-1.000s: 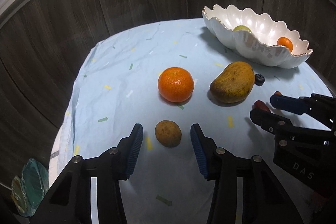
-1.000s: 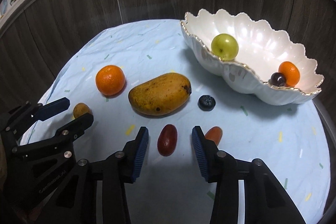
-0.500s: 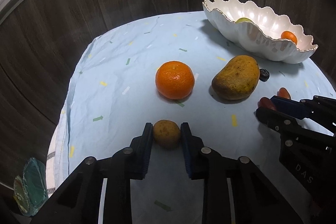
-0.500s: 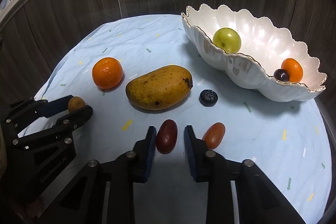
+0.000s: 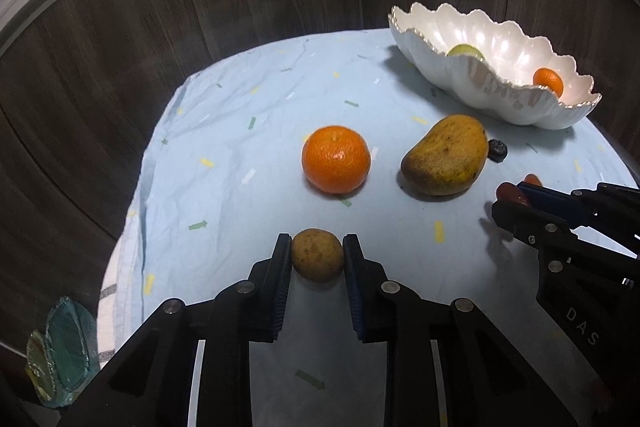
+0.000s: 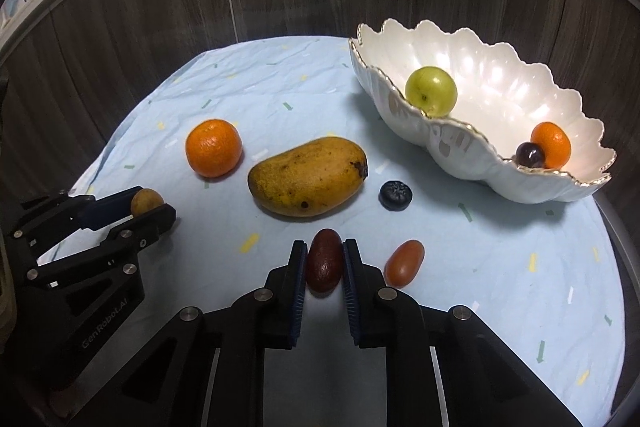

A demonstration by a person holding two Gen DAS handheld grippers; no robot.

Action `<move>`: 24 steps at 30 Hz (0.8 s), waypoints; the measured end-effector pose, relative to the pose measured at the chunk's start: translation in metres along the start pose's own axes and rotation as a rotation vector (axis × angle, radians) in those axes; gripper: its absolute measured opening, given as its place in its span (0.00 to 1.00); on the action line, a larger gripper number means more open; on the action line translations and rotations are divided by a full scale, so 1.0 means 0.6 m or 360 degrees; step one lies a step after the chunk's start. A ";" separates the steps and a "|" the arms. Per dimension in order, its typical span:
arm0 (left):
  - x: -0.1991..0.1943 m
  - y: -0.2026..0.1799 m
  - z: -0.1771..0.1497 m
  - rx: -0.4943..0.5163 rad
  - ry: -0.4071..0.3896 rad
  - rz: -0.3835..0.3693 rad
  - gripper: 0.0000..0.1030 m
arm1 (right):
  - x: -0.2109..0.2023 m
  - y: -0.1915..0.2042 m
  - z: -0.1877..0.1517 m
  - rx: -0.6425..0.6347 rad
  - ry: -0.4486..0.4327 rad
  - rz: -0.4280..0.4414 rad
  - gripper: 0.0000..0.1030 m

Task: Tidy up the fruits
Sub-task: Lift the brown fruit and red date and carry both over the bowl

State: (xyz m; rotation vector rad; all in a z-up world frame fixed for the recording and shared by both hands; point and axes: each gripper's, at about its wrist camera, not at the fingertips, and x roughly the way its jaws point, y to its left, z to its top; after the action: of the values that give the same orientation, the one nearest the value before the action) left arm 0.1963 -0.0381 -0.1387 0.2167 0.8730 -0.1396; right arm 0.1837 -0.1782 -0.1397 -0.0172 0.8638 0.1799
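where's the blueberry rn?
Right wrist view: the small dark round blueberry sits on the light blue cloth, right of the yellow-brown mango, in front of the white scalloped bowl.

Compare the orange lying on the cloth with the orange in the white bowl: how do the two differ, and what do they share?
The orange on the cloth looks bigger than the orange in the bowl. The cloth orange lies apart from other fruit, left of the mango; the bowl orange sits at the right end of the bowl, with a dark grape against it. Both are round, bright orange, and held by no gripper.
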 end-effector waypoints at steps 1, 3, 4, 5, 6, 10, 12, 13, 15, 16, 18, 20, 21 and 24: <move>-0.005 0.000 0.001 -0.0002 -0.0007 0.0000 0.25 | -0.004 0.000 0.001 0.0002 -0.0007 0.0000 0.18; -0.014 0.000 0.005 -0.0007 -0.0020 0.0001 0.25 | -0.012 0.000 0.004 0.0008 -0.0019 0.0001 0.18; -0.019 0.000 0.006 -0.0008 -0.0026 0.0000 0.25 | -0.017 -0.001 0.005 0.0010 -0.0028 -0.0001 0.18; -0.025 -0.001 0.007 -0.0010 -0.0035 -0.0002 0.25 | -0.022 -0.001 0.007 0.0011 -0.0037 -0.0003 0.18; -0.030 -0.001 0.008 -0.0010 -0.0041 -0.0003 0.25 | -0.027 -0.002 0.009 0.0013 -0.0045 -0.0004 0.18; -0.051 -0.006 0.017 -0.0010 -0.0070 -0.0010 0.25 | -0.047 -0.006 0.018 0.0021 -0.0082 -0.0009 0.18; -0.060 -0.010 0.023 -0.0007 -0.0086 -0.0016 0.25 | -0.059 -0.010 0.023 0.0029 -0.0103 -0.0012 0.18; -0.064 -0.011 0.026 -0.0006 -0.0093 -0.0018 0.25 | -0.063 -0.012 0.024 0.0031 -0.0111 -0.0014 0.18; -0.073 -0.016 0.034 -0.0001 -0.0113 -0.0022 0.25 | -0.072 -0.016 0.029 0.0037 -0.0133 -0.0017 0.18; -0.076 -0.018 0.037 0.0000 -0.0120 -0.0023 0.25 | -0.077 -0.020 0.032 0.0043 -0.0142 -0.0021 0.18; -0.082 -0.023 0.046 -0.0001 -0.0135 -0.0031 0.25 | -0.082 -0.024 0.034 0.0050 -0.0153 -0.0027 0.18; -0.086 -0.028 0.054 -0.0003 -0.0150 -0.0043 0.25 | -0.089 -0.033 0.037 0.0063 -0.0165 -0.0037 0.18; -0.089 -0.032 0.058 0.0000 -0.0158 -0.0047 0.25 | -0.093 -0.037 0.038 0.0069 -0.0169 -0.0042 0.18; -0.093 -0.043 0.070 0.0012 -0.0180 -0.0062 0.25 | -0.104 -0.051 0.042 0.0083 -0.0186 -0.0058 0.18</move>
State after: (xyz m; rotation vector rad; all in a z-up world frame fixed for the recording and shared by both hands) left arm 0.1866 -0.0716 -0.0725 0.1970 0.7648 -0.1898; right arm 0.1678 -0.2153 -0.0778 0.0262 0.7507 0.1231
